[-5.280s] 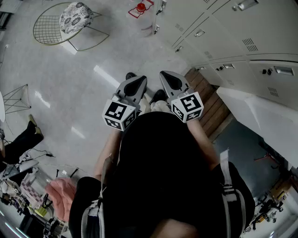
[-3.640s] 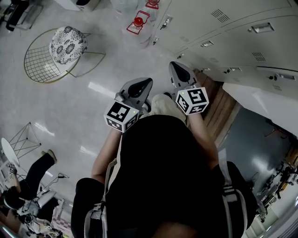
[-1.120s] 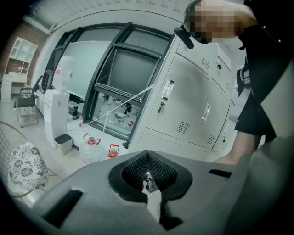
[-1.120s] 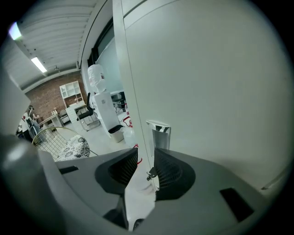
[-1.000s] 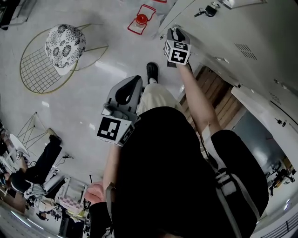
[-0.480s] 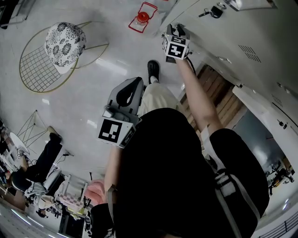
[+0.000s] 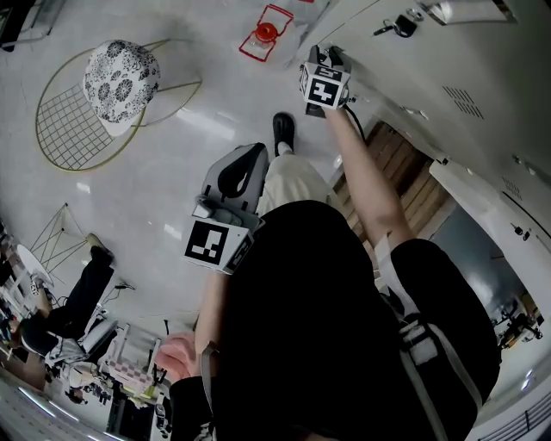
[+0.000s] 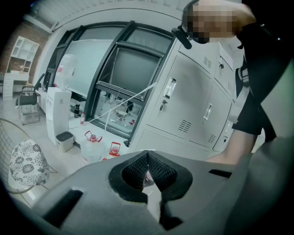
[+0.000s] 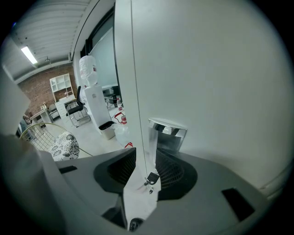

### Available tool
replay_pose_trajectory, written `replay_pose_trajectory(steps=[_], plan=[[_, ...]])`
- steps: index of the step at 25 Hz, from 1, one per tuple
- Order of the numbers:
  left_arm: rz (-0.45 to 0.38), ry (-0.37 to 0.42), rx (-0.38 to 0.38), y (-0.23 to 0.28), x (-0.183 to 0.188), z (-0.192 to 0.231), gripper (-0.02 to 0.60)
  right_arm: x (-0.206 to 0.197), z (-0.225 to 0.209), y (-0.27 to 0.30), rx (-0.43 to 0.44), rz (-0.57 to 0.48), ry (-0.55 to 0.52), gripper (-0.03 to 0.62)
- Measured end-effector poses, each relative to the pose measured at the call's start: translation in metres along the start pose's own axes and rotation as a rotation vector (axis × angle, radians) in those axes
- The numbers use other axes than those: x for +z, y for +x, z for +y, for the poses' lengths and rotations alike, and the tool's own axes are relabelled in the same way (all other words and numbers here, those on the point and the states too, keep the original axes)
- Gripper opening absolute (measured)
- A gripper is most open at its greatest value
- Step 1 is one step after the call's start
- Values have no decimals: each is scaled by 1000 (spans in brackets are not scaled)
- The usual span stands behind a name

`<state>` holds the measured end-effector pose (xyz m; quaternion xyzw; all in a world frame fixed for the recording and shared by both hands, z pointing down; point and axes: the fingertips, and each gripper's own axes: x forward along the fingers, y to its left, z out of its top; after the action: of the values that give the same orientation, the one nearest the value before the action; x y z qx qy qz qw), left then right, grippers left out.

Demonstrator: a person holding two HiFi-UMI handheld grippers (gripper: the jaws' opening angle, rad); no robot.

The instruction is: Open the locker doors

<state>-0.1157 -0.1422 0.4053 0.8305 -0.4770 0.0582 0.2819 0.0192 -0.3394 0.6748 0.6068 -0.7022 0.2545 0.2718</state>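
Observation:
A bank of pale grey lockers (image 7: 456,60) fills the upper right of the head view. My right gripper (image 7: 325,54) reaches up to one locker door (image 9: 206,82). Its jaws have just been opening and now stand open. They straddle the door's vertical edge (image 9: 138,114), just below a chrome recessed handle (image 9: 166,133), and the pads do not press on it. A small key (image 9: 150,178) hangs in the lock between the jaws. My left gripper (image 7: 239,169) hangs low by my body over the floor, shut and holding nothing.
Another key (image 7: 398,23) hangs in a locker further right. At the lower right a white door panel (image 7: 491,215) stands out over wooden boards (image 7: 396,185). A wire chair with a patterned cushion (image 7: 120,77), a red-capped water jug (image 7: 263,33) and a seated person (image 7: 52,310) are on the floor.
The right gripper's jaws have spread apart at the locker door's edge, with the hand shifting only slightly. The left gripper has stayed where it was.

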Motion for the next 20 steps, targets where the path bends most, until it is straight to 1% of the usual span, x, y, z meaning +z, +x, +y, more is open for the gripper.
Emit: replay_pose_trajectory(steps=[3, 9, 16, 20], plan=[[46, 8, 7, -4, -8, 3, 15, -2, 1, -3, 3, 7, 10, 122], [21, 31, -42, -11, -4, 3, 15, -12, 9, -12, 14, 16, 36, 122], [74, 42, -57, -28, -15, 13, 15, -29, 20, -31, -12, 25, 44, 123], [62, 63, -103, -39, -16, 12, 15, -41, 25, -44, -26, 29, 54, 121]])
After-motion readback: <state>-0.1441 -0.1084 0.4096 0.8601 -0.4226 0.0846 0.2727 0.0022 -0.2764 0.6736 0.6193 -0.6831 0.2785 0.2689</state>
